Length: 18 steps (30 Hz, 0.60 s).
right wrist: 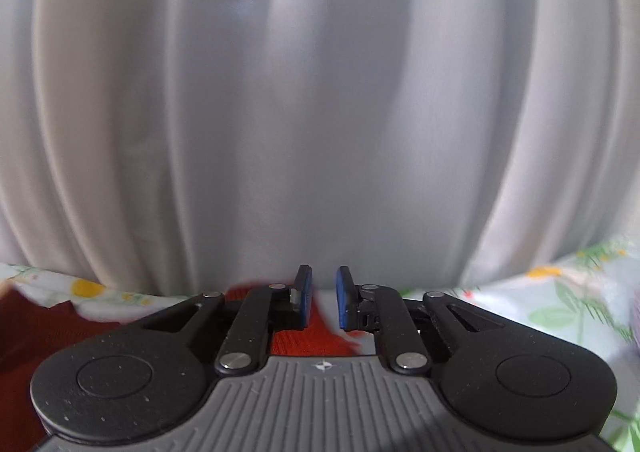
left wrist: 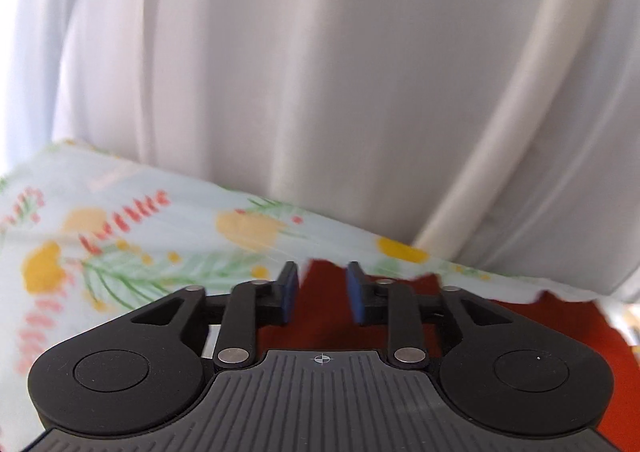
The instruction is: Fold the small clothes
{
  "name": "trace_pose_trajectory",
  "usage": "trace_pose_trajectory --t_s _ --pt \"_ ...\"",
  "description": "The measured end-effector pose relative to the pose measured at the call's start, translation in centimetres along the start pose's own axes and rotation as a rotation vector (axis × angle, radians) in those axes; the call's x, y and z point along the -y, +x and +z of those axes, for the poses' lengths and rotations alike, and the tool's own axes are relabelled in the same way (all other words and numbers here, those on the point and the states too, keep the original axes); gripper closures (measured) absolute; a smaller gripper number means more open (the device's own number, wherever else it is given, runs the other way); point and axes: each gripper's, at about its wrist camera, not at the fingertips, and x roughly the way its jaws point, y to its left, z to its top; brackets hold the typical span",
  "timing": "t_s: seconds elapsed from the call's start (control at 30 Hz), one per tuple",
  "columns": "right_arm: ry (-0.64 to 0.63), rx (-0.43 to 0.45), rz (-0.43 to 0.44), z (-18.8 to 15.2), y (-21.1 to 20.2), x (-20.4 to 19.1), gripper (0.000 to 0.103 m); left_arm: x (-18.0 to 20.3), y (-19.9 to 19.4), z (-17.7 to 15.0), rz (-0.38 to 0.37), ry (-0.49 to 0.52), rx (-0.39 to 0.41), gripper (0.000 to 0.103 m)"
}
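Red garment: from my left wrist camera it lies low in frame, on the flowered cloth, filling the gap between the tongs and running off toward 4 o'clock under the tool body. Its far edge looks ragged against the cloth, at about 1 o'clock from the tips. On my right wrist camera the same red garment shows at 9 o'clock of the tool and again as a patch between the arms at 6 o'clock of the tips.

Left gripper: blue pads stand clearly apart, with a gap through which I see red fabric below. Nothing is pinched between them; I cannot tell whether the tips touch the fabric.

Right gripper: pads apart too, a narrower gap than the left. Through it I see pale cloth and a red edge, blurred. No fabric is clamped.

Flowered cloth: pale, printed with yellow blooms and green sprigs, red lettering on the left view at 10 o'clock. It spreads to 3 o'clock on the right view.

White curtain: hangs in vertical folds across the whole upper field, 12 o'clock, on both cameras, meeting the cloth's far edge. Both views are motion-blurred.
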Motion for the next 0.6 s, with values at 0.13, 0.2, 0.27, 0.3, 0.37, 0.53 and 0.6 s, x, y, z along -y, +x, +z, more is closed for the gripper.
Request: trace_pose_trajectory --t_s 0.13,0.2,0.27,0.3,0.37,0.53,0.6 --pt "0.288 -0.065 0.250 -2.4 -0.6 -0.3 0.086 2.8 1.2 -2.9 -0.214 -0.095 -0.039 0.037" --pt "0.491 -0.193 0.547 -5.1 1.0 -2.2 0.086 4.4 2.7 -4.3 -0.224 -0.112 -0.059 0.036" --pt "0.613 -0.311 0.725 -7.8 2.9 -4.9 0.085 5.0 4.3 -5.4 -0.156 -0.103 -0.072 0.036" --pt "0.613 -0.329 0.759 -8.7 3.7 -6.0 0.085 5.0 4.8 -5.7 -0.126 -0.088 -0.079 0.036" --pt "0.559 -0.349 0.706 -9.6 5.3 -6.6 0.092 4.8 4.9 -6.3 -0.105 -0.028 -0.029 0.037" --pt "0.476 -0.204 0.469 -8.4 6.2 -0.5 0.103 2.1 4.8 -5.9 -0.112 -0.081 -0.001 0.038" --pt "0.462 -0.150 0.339 -8.1 6.2 3.7 0.103 1.6 4.7 -5.7 -0.113 -0.088 -0.003 0.039"
